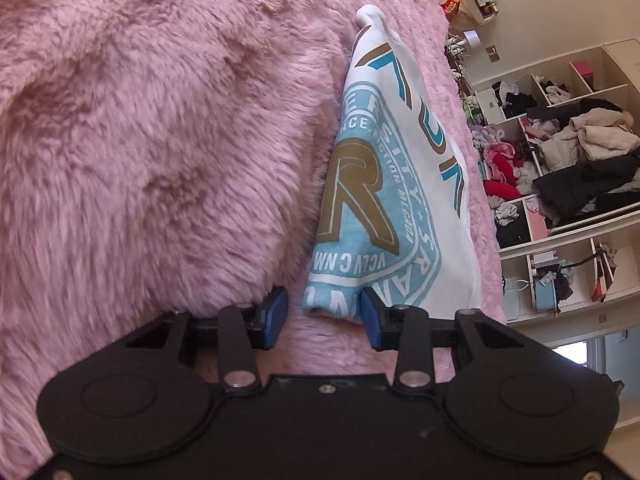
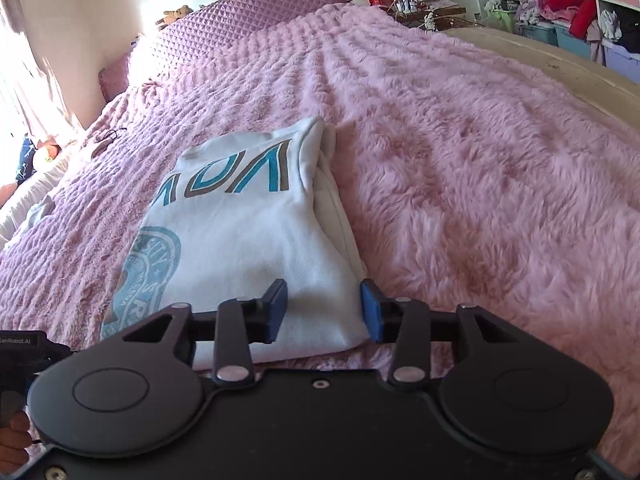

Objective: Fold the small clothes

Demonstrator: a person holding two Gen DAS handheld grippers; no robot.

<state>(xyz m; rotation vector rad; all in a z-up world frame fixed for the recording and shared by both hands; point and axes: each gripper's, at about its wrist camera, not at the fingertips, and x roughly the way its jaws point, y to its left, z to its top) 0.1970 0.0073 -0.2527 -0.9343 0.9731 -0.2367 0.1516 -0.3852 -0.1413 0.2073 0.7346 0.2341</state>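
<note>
A folded white T-shirt (image 2: 256,240) lies on the pink furry blanket (image 2: 480,168) covering the bed. Right tongs (image 2: 324,308) are spread over its 6 o'clock edge; left tongs (image 1: 324,312) are spread, pinching nothing

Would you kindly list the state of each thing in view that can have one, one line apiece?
Shirt: folded, lying flat on the blanket, held by neither gripper.
Left hand-held gripper: open, fingers either side of the shirt's near end.
Right hand-held gripper: open, fingers over the shirt's near edge.
Blanket: spread over the bed, rumpled.
Shelves: open, stuffed with unfolded clothes.
</note>
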